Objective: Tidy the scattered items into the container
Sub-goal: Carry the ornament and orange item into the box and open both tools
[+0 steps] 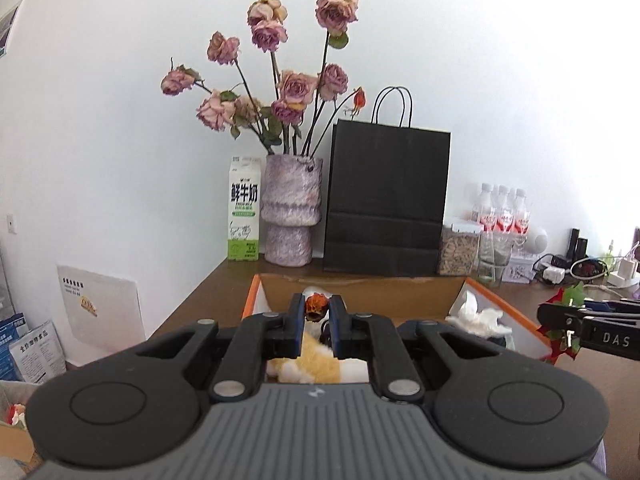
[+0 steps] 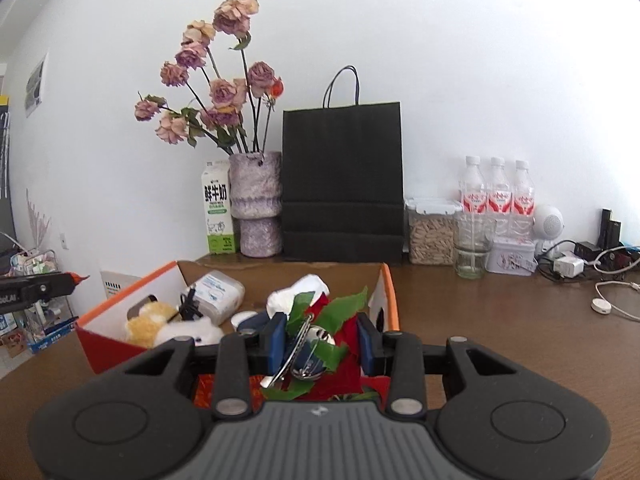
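An open cardboard box with orange rims [image 1: 251,294] [image 2: 387,280] stands on the brown table. My left gripper [image 1: 316,309] is shut on a small dried orange-red rosebud [image 1: 315,307] and hovers over the box's left part, above a yellow and white plush toy [image 1: 316,366] [image 2: 146,322]. My right gripper [image 2: 322,338] is shut on a red artificial flower with green leaves [image 2: 340,308] and a shiny metal part, held over the box's right side. In the left wrist view the right gripper [image 1: 560,320] enters at the right edge. In the box lie a white plastic case [image 2: 218,294], a black cable [image 2: 190,306] and white cloth [image 2: 300,288].
Behind the box along the wall stand a milk carton [image 1: 244,208], a vase of dried roses [image 1: 290,210], a black paper bag [image 1: 386,200], a jar [image 2: 432,232], a glass [image 2: 472,246], three bottles [image 2: 498,192] and a tin [image 2: 512,260]. Chargers and cables [image 2: 600,280] lie at the right.
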The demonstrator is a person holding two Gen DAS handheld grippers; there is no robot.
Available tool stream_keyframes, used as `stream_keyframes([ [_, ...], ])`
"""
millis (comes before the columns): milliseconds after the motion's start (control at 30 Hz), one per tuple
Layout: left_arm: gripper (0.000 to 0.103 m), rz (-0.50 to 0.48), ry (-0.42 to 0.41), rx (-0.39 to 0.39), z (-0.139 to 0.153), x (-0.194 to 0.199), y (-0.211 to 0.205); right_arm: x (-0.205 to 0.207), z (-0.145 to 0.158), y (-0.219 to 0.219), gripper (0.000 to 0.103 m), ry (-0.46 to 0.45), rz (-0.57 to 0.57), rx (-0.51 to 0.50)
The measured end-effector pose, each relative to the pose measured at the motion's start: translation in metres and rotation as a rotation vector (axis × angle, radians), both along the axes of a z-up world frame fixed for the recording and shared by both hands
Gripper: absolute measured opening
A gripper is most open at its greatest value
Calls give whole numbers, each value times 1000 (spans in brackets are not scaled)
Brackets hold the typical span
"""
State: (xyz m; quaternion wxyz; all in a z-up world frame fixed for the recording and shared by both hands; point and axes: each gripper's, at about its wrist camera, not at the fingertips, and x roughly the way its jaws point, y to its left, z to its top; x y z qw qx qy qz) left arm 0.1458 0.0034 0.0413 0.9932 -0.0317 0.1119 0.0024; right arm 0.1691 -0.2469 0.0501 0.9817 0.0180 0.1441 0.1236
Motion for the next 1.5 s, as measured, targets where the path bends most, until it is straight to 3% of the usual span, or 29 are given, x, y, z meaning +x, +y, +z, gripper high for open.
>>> stream_keyframes([
  [267,13,27,-50,-38,14,77,-36,69,19,16,35,-31,-53,57],
  [433,13,41,47,-8,-19,103,-35,85,-2,7,35,33,-66,78],
  [533,13,49,87,-19,-27,106,-32,82,-6,6,35,34,-72,75],
  [700,13,46,75,26,-31,102,-42,81,-10,8,35,30,-77,67],
  [1200,13,31,74,33,-32,100,-45,90,-21,9,35,57,-100,58],
  [1267,15,46,60,42,-31,98,-46,89,-20,8,39,55,-101,64],
  [1300,21,50,50,48,-31,97,-47,88,-19,8,40,51,-102,70],
  [1333,42,56,44,52,-30,95,-48,86,-18,7,44,50,-98,75],
  [1367,59,71,40,61,-29,94,-49,85,-16,7,58,49,-91,81],
  [1400,90,90,32,74,-28,92,-50,83,-15,7,84,49,-82,85],
  [1433,103,106,18,85,-27,90,-51,80,-13,8,96,42,-71,83],
  [1467,103,123,-8,93,-26,86,-51,77,-12,10,103,25,-68,78],
  [1500,103,134,-20,97,-25,83,-52,73,-11,12,103,8,-74,64],
])
